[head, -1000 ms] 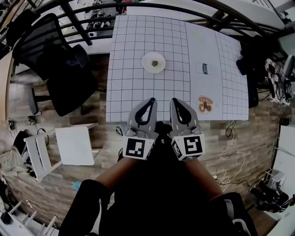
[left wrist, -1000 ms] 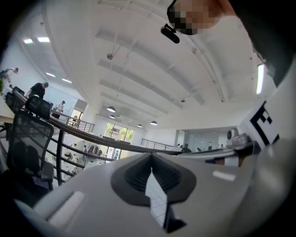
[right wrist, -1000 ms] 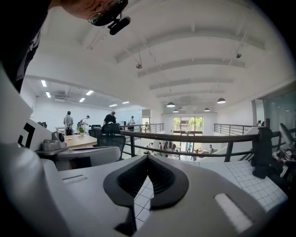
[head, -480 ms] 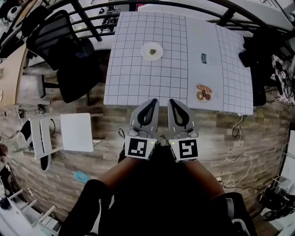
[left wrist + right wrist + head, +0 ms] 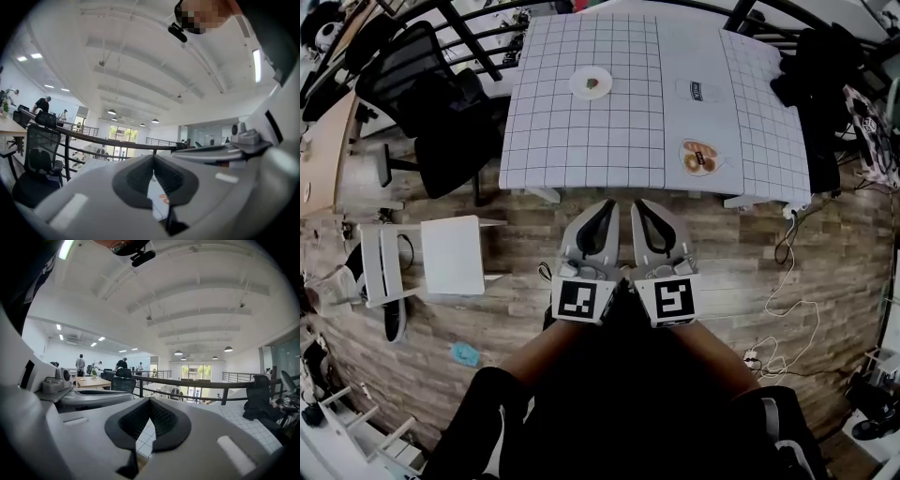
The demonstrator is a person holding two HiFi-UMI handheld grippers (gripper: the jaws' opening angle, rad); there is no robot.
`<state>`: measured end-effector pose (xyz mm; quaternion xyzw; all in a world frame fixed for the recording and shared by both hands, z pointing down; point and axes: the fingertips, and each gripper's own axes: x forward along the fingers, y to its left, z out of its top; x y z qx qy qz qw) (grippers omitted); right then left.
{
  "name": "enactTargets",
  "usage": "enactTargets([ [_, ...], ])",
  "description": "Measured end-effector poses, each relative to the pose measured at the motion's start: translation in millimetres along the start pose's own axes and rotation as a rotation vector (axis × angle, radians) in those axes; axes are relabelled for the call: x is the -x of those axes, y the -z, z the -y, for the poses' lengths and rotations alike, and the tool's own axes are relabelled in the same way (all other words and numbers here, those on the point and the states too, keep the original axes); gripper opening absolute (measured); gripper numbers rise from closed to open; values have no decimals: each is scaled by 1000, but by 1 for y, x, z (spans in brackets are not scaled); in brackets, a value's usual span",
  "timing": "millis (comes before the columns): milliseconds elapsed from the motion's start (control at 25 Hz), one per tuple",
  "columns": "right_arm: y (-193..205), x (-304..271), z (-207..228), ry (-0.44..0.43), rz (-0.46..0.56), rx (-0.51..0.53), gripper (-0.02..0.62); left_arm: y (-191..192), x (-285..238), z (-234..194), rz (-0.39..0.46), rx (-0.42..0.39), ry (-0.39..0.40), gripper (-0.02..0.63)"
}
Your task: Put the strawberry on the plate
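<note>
A small white plate [image 5: 590, 82] lies on the far part of the grid-patterned table [image 5: 581, 141]. On it rests a small red and green thing [image 5: 594, 82] that looks like the strawberry. Both grippers hang side by side over the wooden floor, short of the table's near edge. My left gripper [image 5: 605, 206] [image 5: 153, 161] is shut with nothing between its pads. My right gripper [image 5: 638, 205] [image 5: 150, 404] is likewise shut and empty. Both gripper views look out level over the table toward a railing and the ceiling.
An oval orange-brown patterned item [image 5: 697, 157] and a small card [image 5: 697, 91] lie on the table's right half. Dark clothing [image 5: 811, 66] drapes its right end. A black office chair [image 5: 422, 103] stands left, a white stool [image 5: 455, 255] nearer. Cables [image 5: 787, 309] trail on the floor.
The table has slid up and away in the head view, so both grippers now hang over floor instead of the table's edge. They have drawn closer together, still shut.
</note>
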<state>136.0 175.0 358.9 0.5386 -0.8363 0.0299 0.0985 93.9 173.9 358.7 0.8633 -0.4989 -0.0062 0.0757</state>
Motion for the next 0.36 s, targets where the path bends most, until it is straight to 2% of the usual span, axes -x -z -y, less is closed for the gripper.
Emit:
enactTargets([
  [360, 9, 43, 7, 19, 7, -1, -2, 8, 18, 42, -9, -32, 29, 8],
])
